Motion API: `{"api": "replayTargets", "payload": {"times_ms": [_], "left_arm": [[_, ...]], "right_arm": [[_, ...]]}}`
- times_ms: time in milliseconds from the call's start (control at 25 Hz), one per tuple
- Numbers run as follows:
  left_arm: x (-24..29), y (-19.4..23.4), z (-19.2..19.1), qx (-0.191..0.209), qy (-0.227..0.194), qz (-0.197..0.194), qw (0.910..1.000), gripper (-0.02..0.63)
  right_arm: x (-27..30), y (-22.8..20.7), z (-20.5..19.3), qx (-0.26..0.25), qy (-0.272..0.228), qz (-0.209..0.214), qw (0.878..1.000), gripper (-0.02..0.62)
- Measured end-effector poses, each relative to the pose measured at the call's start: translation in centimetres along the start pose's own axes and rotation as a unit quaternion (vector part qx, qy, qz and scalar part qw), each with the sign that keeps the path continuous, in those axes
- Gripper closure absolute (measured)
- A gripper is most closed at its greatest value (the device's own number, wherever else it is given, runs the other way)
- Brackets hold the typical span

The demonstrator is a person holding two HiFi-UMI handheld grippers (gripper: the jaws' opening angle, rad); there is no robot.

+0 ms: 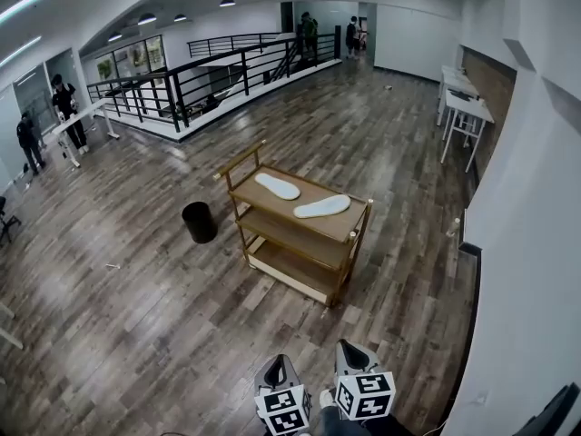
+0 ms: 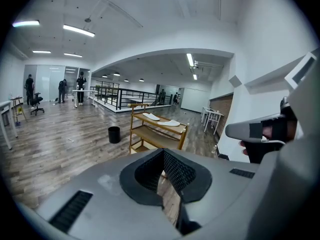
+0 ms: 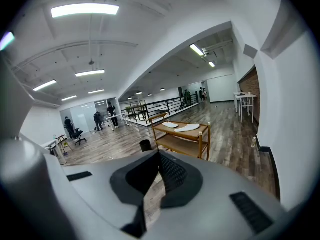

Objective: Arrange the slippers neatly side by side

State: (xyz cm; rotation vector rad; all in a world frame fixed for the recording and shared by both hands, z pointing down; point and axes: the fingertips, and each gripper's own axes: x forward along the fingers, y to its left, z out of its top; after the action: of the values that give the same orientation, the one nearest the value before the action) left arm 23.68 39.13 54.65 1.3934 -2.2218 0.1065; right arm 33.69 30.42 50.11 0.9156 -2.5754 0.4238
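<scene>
On top shelf of wooden cart (image 1: pixel 272 204), mid-room, lie 2 white slippers, well ahead of both grippers. Left slipper (image 1: pixel 277 186) sits toward cart's back-left. In head view its long axis runs upper-left to lower-right. Right slipper (image 1: pixel 322 207) sits toward front-right, w/ long axis running lower-left to upper-right and closer to level. The 2 axes meet at an angle, so they make a shallow V, not parallel. Their inner ends are near each other but apart. Both lie flat. Can't tell toe from heel at this range.

Left gripper (image 2: pixel 162 156) has its claw closed, pads together w/ no object gripped, aimed at the cart. Right gripper (image 3: pixel 159 159) is the same: claw closed, not gripping, cart straight ahead. Both are low in head view, side by side above wood floor (image 1: pixel 136 316).

Black bin (image 1: pixel 199 222) stands on floor just left of cart. Black railing (image 1: pixel 209 75) runs behind, white tables (image 1: pixel 463 107) at right wall, people (image 1: pixel 64 107) far left.
</scene>
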Motion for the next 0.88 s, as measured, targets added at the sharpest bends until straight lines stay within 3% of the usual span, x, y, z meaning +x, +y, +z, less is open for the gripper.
{"api": "replayTargets", "payload": {"times_ms": [240, 360, 880], "left_arm": [[5.8, -1.5, 3.7, 0.001, -0.007, 0.018, 0.9998, 0.606], [8.1, -1.9, 5.3, -0.022, -0.011, 0.025, 0.9994, 0.606], [13.5, -2.0, 9.1, -0.048, -0.023, 0.058, 0.9969, 0.606]], "right_arm": [[5.3, -3.9, 3.9, -0.002, -0.001, 0.015, 1.000, 0.597], [7.6, -5.5, 5.8, -0.005, -0.002, 0.024, 1.000, 0.597], [13.7, -8.2, 8.8, -0.008, 0.006, 0.054, 0.999, 0.597]]}}
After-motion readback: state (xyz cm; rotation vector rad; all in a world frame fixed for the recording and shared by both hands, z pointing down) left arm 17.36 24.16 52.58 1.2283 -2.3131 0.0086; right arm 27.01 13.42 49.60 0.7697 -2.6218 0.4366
